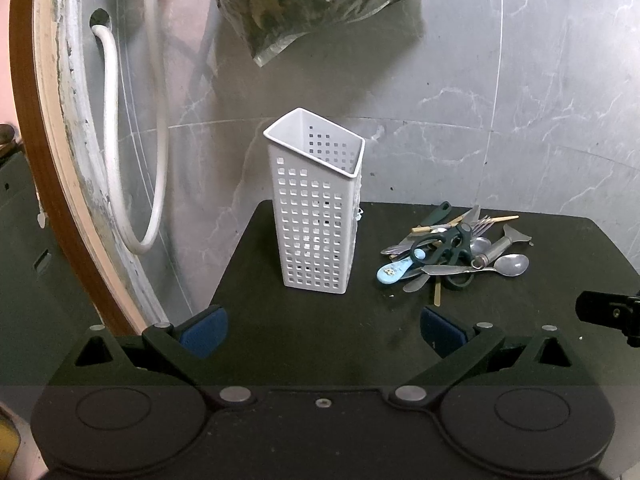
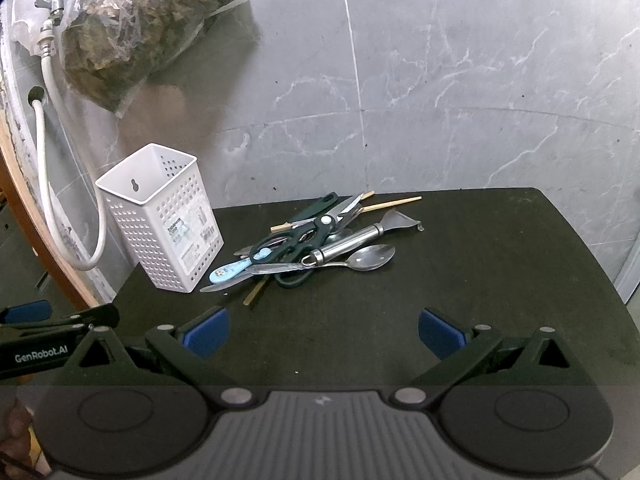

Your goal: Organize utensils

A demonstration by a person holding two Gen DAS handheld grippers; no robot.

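Left wrist: left tool (image 1: 323,330) level over table (image 1: 560,280), pads spread, empty; right tool (image 2: 323,330) likewise.

White perforated utensil holder (image 1: 316,216) upright and empty on the dark table's left rear, a loose heap of utensils (image 2: 316,240) just to its right, dark-handled scissors (image 2: 296,240) on top, steel spoon (image 2: 366,258), pale blue spoon (image 2: 230,271), wooden chopsticks (image 2: 390,203) beneath
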